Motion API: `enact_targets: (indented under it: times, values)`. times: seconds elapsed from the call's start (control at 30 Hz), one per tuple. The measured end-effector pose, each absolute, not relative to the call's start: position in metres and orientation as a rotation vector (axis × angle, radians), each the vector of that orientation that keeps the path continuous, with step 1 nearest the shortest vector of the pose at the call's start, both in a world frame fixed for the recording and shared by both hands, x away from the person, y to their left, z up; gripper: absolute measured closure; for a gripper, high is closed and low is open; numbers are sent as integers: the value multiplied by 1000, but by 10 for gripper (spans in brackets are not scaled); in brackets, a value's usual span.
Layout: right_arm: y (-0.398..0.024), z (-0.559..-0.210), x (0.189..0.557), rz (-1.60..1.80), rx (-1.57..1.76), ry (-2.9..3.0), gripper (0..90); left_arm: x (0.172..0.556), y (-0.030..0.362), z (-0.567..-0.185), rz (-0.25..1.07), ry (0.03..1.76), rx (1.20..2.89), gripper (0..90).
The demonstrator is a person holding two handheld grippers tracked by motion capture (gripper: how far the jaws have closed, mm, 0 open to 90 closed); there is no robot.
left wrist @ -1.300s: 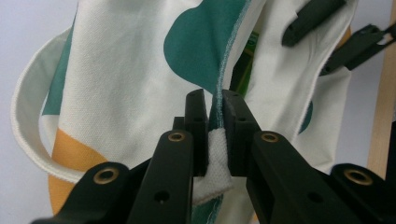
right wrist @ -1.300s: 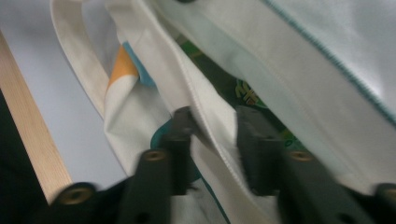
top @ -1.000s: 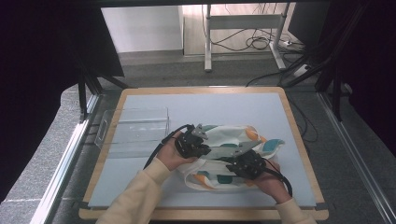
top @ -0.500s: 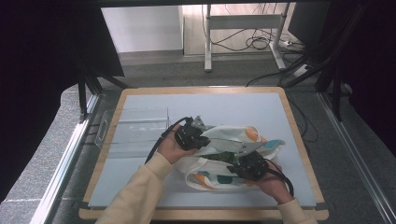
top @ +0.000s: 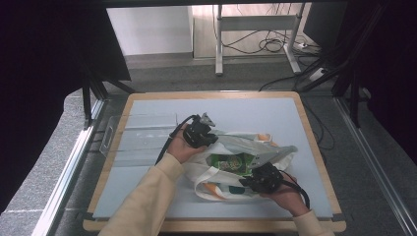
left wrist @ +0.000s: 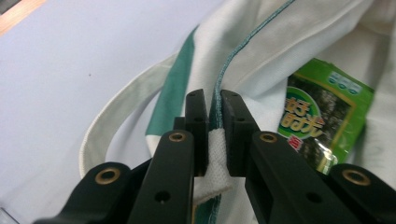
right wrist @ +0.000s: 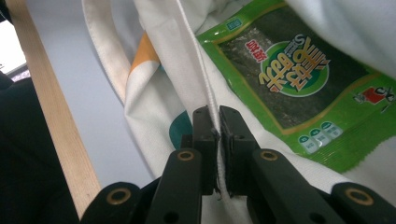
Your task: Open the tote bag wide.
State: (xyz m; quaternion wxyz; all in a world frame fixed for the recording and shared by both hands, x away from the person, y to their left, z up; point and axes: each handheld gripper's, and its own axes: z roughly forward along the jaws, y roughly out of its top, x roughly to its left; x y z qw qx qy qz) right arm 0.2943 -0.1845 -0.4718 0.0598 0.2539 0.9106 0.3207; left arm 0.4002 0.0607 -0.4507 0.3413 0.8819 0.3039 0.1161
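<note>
A white cloth tote bag (top: pixel 231 147) with teal and orange patches lies on the pale blue mat, its mouth held apart. A green snack packet (top: pixel 231 162) lies inside the bag (left wrist: pixel 327 116) (right wrist: pixel 299 79). My left gripper (top: pixel 201 132) (left wrist: pixel 213 105) is shut on the far rim of the bag's mouth, white fabric pinched between its jaws. On the near rim, my right gripper (top: pixel 263 178) (right wrist: pixel 214 122) is shut on the seam of the bag. The bag's handle (left wrist: pixel 112 126) loops out onto the mat.
A clear plastic bin (top: pixel 142 132) stands on the mat to the left of the bag. The mat (top: pixel 265 113) sits on a wooden board (top: pixel 314 142) whose near edge (right wrist: pixel 51 121) runs close by my right gripper. Cables and a table leg lie on the floor beyond.
My left gripper has drawn the far rim of the bag away from the right one, up the view, widening the mouth. The green packet inside now shows. The right gripper has stayed put.
</note>
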Motion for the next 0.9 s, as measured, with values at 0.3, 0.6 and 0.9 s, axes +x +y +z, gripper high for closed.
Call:
enact_targets:
  times: [0.3,0.6,0.9]
  values:
    - [-188,-480,291,973,752,2783,852,418,58,-451,334,837,2298,832]
    - [-189,-491,284,936,726,2824,857,427,66,-455,296,878,2277,831]
    - [-189,-490,285,950,741,2821,836,419,69,-453,267,851,2255,816]
